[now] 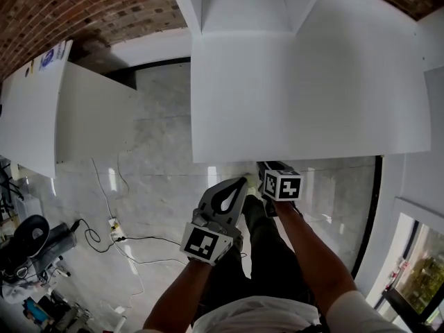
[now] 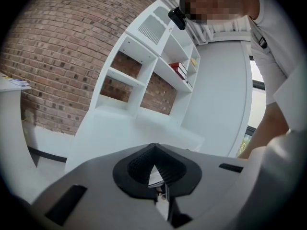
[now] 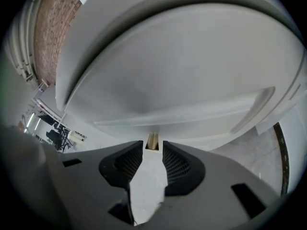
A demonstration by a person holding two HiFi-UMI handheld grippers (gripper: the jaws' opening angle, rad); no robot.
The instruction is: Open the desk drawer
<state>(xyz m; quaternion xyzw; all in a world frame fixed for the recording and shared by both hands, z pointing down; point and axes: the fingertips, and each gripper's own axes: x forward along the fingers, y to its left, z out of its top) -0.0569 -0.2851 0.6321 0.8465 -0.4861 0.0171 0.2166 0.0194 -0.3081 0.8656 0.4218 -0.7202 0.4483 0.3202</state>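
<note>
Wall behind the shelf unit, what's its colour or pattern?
The wall is red-brown brick, clearest in the left gripper view.

from the head view the desk top hides the tips of the right gripper and whatever lies under its near edge. the shelf unit is cut off by the top edge. a tan piece just past those tips is too small to tell. the floor clutter at lower left is cropped and unclear. the red books are too small to read.
</note>
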